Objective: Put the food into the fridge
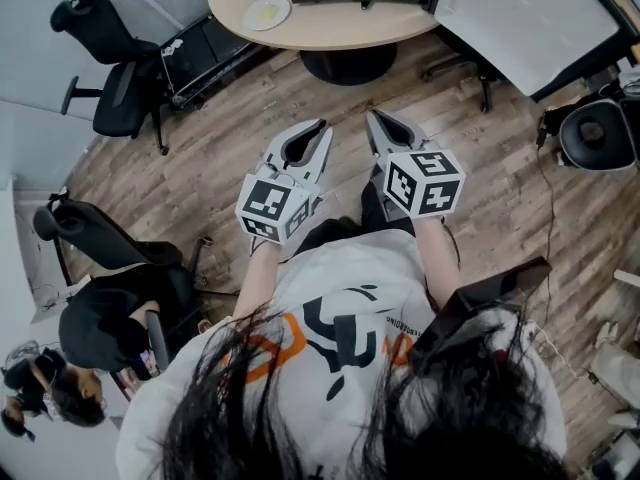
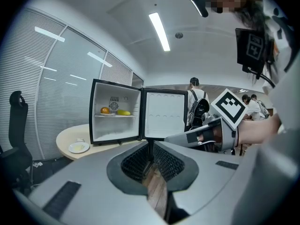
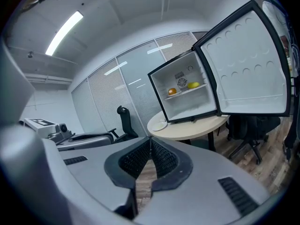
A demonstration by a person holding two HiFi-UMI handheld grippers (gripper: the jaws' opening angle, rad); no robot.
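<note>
- Left tongs [image 1: 321, 125]: I read the jaws as together. In the left gripper view the ribbed pads [image 2: 140, 161] meet at the tip, and only wood floor [image 2: 157, 191] shows through the slit below them.
- Right tongs [image 1: 373, 116]: jaws together as well, pads touching at the tip in the right gripper view, with floor showing in the narrow gap beneath.
- Both tongs are held side by side in front of the operator's chest, tips pointing forward toward the round table [image 1: 330, 23], well apart from it.
- Fridge [image 2: 116, 111] stands on that table, ahead of the left tongs and up-left of their tips. Its door [image 2: 165, 114] is swung wide open.
- Food is on the fridge's upper shelf: an orange fruit [image 2: 105, 110] and a yellow fruit [image 2: 123, 112] beside it. Seen from the right tongs, both lie ahead and up-right.
- White plate [image 2: 78, 147] lies on the table left of the fridge, beyond the left tongs' tips.
- Black office chair [image 1: 115, 68] stands far left of the left tongs; a seated person [image 1: 110, 318] is behind and to their left.
</note>
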